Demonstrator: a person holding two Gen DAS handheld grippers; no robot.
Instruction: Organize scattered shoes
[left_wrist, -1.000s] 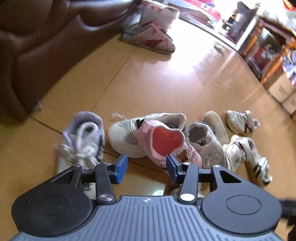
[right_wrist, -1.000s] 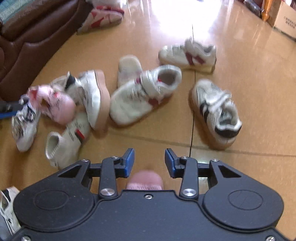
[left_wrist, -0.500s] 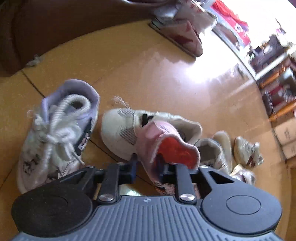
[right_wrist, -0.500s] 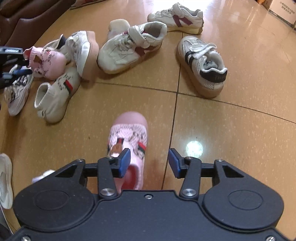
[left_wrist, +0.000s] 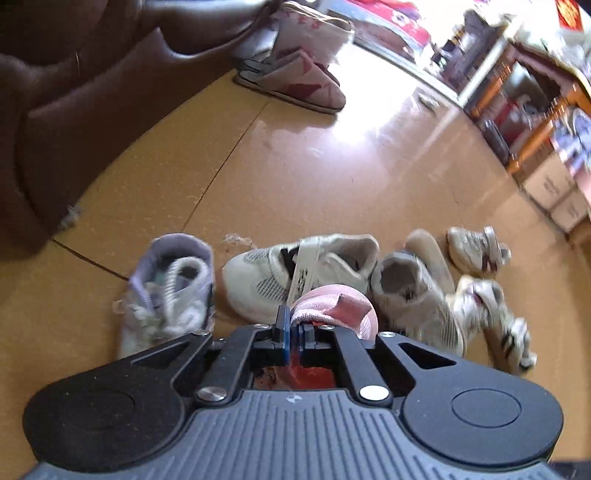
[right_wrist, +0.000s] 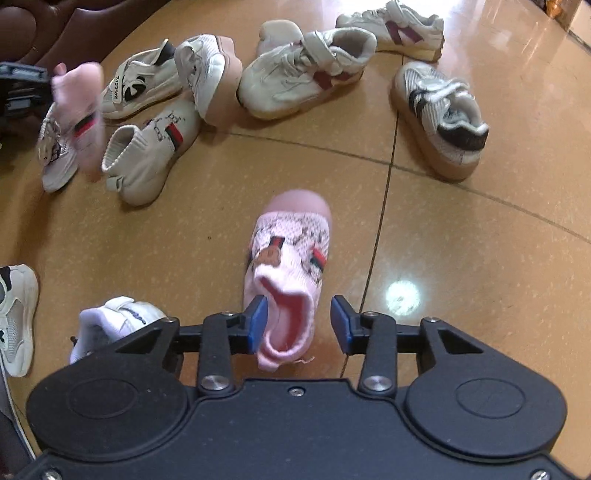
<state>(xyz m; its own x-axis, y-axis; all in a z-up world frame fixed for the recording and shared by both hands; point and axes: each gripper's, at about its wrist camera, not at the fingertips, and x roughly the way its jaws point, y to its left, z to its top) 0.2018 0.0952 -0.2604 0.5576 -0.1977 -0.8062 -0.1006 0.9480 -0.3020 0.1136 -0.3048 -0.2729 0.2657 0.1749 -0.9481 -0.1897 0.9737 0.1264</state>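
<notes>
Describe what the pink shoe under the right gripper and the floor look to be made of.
Pink shoe: soft knitted fabric, matte, judging by its ribbed, slumping collar and woven pattern; the toe cap looks like smooth rubber. Floor: hard polished tile, probably ceramic, given the grout lines and a bright glossy reflection.

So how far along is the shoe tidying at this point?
Early. Nothing looks lined up yet. In hand: the left gripper is shut on one pink knit shoe; its mate lies on the floor between the right gripper's closing jaws, left pad at the collar, not clamped. Left: white sneakers and the cream knit shoe lie jumbled, one on its side.
</notes>
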